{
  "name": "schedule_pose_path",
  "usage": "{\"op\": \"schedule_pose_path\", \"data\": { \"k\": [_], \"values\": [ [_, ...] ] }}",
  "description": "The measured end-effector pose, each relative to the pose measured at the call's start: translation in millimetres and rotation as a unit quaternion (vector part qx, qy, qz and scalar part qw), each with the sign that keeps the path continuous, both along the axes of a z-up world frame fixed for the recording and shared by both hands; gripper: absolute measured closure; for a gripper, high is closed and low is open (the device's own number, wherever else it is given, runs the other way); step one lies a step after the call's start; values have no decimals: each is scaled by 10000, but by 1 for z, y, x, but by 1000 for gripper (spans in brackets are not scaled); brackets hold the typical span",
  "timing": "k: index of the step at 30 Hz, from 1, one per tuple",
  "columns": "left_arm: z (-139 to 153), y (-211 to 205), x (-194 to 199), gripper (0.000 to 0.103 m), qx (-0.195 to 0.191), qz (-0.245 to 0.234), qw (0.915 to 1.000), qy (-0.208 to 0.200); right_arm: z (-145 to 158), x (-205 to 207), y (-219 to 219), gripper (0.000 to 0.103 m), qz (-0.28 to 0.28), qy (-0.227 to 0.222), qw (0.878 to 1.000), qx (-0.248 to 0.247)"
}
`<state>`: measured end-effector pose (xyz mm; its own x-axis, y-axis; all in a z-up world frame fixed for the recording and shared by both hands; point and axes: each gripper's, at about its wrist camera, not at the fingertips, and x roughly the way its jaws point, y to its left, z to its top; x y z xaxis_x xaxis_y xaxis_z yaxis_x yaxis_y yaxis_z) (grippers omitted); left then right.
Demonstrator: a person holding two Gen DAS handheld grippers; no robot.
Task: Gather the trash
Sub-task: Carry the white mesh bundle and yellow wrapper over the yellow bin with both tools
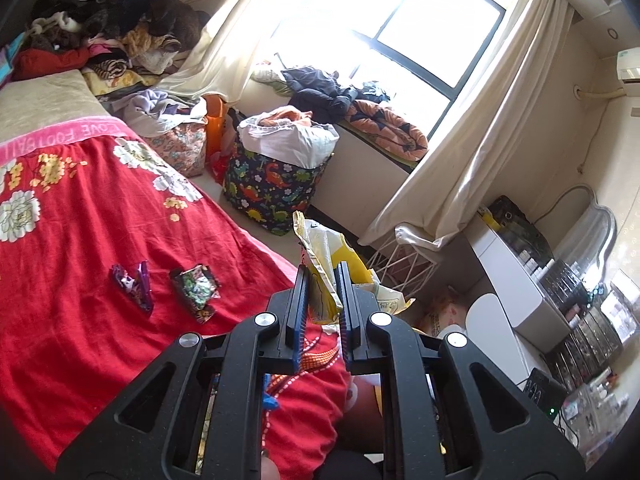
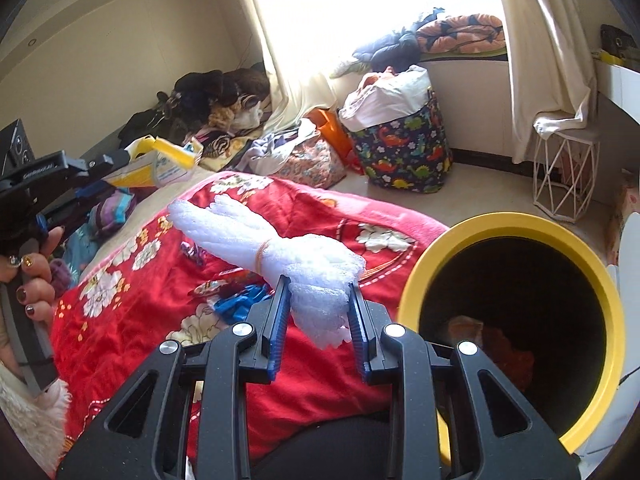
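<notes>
My left gripper (image 1: 323, 270) is shut on a crumpled yellow and white snack bag (image 1: 326, 256), held up over the edge of the bed's red flowered blanket (image 1: 80, 240). That gripper shows again at the left of the right wrist view, in a hand, with the bag (image 2: 160, 160). My right gripper (image 2: 318, 284) is shut on a white foam net sleeve (image 2: 256, 236) bound with a rubber band. A yellow-rimmed bin (image 2: 516, 226) with a dark inside stands just right of it. Small wrappers lie on the blanket: a purple one (image 1: 134, 284), a dark patterned one (image 1: 196, 284), and a blue one (image 2: 240, 304).
A dinosaur-print laundry bag (image 1: 272, 188) full of clothes stands on the floor by the window. A white wire basket (image 2: 564, 176) sits under the curtain. Piled clothes (image 1: 108, 12) cover the bed's far end. A white desk (image 1: 516, 280) with stacked boxes is at right.
</notes>
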<state>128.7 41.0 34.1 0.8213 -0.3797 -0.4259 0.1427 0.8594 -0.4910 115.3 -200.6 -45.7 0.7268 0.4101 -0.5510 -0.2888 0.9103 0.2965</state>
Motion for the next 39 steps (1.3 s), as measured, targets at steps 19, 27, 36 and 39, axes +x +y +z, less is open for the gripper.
{"op": "schedule_pose_path", "data": {
  "k": [19, 27, 36, 39],
  "values": [
    [7, -38, 0, 94, 76, -455, 9988, -156, 6, -6, -61, 76, -806, -169, 9965, 167],
    [5, -56, 0, 94, 171, -589, 9980, -149, 6, -7, -77, 76, -1003, -198, 9945, 223],
    [-1, -75, 2, 94, 277, -753, 9967, -84, 2, -7, -94, 76, -1223, -159, 9919, 306],
    [-2, -81, 2, 94, 304, -804, 9963, -68, 1, -8, -100, 76, -1283, -169, 9910, 336]
  ]
}}
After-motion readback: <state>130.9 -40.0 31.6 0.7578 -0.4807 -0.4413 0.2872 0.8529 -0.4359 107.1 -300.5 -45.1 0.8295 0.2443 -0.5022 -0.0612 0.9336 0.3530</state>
